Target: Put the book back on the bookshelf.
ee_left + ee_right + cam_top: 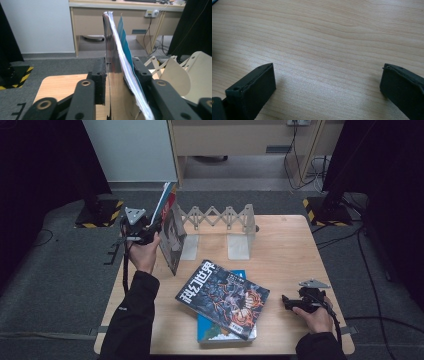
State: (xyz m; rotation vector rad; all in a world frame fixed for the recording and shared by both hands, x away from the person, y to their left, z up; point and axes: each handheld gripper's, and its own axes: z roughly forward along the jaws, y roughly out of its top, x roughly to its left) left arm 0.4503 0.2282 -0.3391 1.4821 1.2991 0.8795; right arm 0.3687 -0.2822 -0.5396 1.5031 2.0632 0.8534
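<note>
The tabletop (290, 245) is carrying a white folding book rack (220, 220) along its far edge, and two magazines (170, 230) are standing on edge at the rack's left end, near the far left corner, leaning slightly. The left tool (120, 72) is straddling their upper edge, its jaws narrow but sitting loosely, one pad (100, 75) at the glossy cover and the other (140, 72) near the blue one, so it is not really clamping. These look thin, floppy and slick, so I judge they are likely to sag or slide unless taken near the spine, deep in the jaws. Two more magazines (225, 297) are lying flat by the near edge. The right tool (327, 82) is resting wide open over bare wood near the near right corner.
</note>
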